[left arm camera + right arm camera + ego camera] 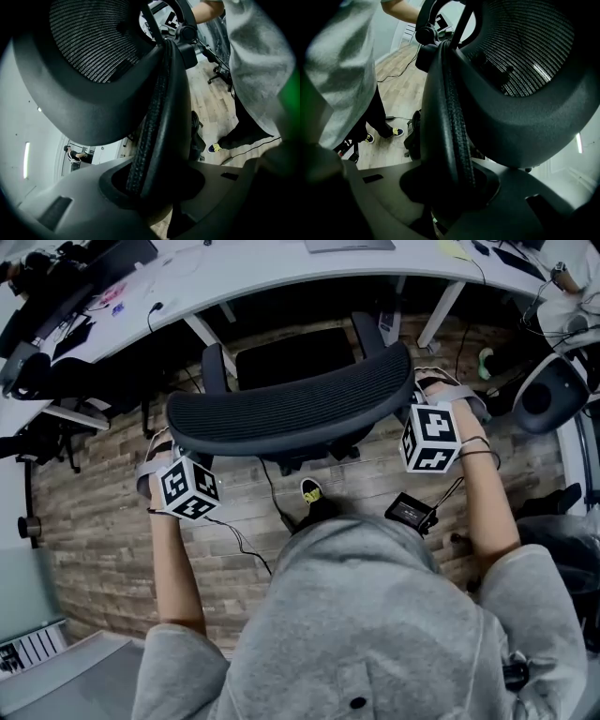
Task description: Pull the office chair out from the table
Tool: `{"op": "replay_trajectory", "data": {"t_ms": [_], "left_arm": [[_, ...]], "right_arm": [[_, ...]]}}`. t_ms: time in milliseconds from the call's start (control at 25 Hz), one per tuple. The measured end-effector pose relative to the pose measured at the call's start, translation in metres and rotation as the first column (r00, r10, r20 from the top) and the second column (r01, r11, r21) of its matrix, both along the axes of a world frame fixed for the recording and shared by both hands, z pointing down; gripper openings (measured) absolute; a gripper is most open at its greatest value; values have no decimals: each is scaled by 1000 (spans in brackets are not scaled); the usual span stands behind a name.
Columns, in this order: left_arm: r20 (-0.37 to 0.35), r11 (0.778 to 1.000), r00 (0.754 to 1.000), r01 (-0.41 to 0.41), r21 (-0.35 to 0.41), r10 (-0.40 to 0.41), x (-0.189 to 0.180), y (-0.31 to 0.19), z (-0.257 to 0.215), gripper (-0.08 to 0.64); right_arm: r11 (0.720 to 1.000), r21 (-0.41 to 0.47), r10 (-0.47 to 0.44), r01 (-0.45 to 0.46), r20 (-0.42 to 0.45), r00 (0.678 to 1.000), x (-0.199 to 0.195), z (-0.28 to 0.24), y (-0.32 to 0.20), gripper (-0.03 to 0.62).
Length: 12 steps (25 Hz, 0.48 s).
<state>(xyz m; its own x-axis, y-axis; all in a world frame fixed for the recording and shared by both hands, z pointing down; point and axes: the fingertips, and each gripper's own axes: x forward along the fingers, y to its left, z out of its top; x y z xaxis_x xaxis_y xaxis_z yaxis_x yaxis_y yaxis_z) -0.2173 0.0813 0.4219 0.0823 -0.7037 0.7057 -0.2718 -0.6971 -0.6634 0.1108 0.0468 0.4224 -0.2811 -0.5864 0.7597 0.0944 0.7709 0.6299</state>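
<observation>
- the left gripper (171, 444) has its jaws closed on the left edge of the chair (300, 409) back. in the left gripper view the padded rim sits deep between them, so this grip looks sound.
- the chair stands in the middle, its seat (293, 357) close to the edge of the desk (281, 277) at the far side and its back right in front of the person.
- pull both ends toward the near side evenly and level, so the chair rolls straight rather than swivelling or tipping.
- a cable (246, 545) lies on the wood floor (94, 521) beside the person's shoe (311, 491). step back clear of it and mind the wheels there.
- the right gripper (424, 395) likewise clamps the right edge of the back, with the rim seated between its jaws. match its pull to the left one.
</observation>
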Motion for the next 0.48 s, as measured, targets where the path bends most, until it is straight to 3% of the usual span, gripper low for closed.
{"op": "replay_trajectory", "data": {"t_ms": [480], "left_arm": [[2,1000,1000,1,0,-1,14,60,0,153]], "right_arm": [[1000,19,-15,15,16,1000,13,-3,60,115]]}}
